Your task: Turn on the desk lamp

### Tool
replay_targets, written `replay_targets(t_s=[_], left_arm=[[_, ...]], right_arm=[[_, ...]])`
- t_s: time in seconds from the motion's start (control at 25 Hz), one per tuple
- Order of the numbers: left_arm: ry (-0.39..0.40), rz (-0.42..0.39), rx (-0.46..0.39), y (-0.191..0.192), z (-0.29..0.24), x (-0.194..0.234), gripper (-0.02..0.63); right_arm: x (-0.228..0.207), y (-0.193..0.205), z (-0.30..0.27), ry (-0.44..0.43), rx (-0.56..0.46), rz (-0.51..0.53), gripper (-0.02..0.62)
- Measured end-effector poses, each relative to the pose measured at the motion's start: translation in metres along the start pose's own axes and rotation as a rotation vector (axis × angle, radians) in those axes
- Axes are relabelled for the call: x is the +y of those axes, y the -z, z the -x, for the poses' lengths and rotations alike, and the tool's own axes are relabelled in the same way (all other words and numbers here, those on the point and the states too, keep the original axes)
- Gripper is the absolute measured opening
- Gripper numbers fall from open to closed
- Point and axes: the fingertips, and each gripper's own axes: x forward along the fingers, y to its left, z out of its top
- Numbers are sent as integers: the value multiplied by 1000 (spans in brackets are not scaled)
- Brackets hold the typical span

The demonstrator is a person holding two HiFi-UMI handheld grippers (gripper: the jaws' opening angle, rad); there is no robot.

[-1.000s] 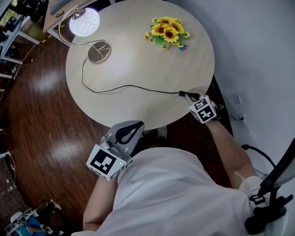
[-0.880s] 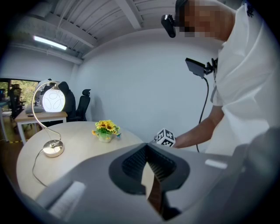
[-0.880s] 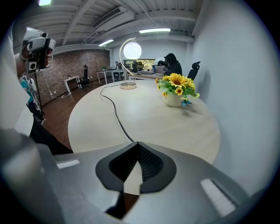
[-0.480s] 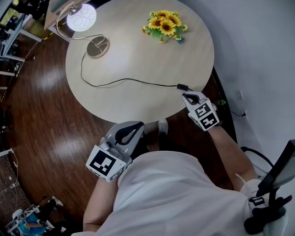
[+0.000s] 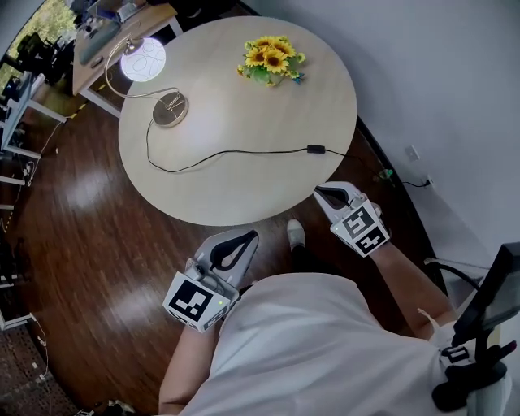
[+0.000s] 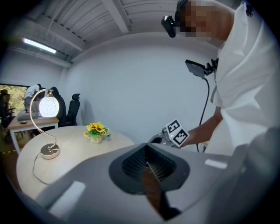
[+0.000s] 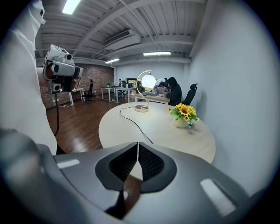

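Note:
The desk lamp stands at the far left of the round table (image 5: 244, 195), its round shade (image 5: 143, 59) glowing above its metal base (image 5: 169, 108). Its black cord (image 5: 219, 154) runs across the tabletop to an inline switch (image 5: 315, 149) near the right edge. My right gripper (image 5: 325, 192) is shut and holds nothing, off the table's rim and a short way below the switch. My left gripper (image 5: 242, 238) is also shut and bare, low over the floor by the near edge. The lit shade (image 7: 148, 81) shows in the right gripper view, and the lit shade (image 6: 48, 106) in the left gripper view.
A pot of sunflowers (image 5: 270, 61) sits at the table's far side. A white wall runs along the right with a socket (image 5: 413, 153). Desks (image 5: 122, 24) stand beyond the lamp. Dark wooden floor (image 5: 81, 211) surrounds the table. A black stand (image 5: 479, 325) is at lower right.
My right gripper has drawn back from the cord switch and off the table edge. I have stepped back from the table. The lamp stays lit throughout.

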Motion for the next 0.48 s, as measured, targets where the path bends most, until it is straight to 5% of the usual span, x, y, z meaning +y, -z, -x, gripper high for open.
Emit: replay_targets(t_s=[0.48], left_arm=[[138,-59,-32,63,172,-61,18]], right_arm=[[205,-26,64,105,-84,-70,49]])
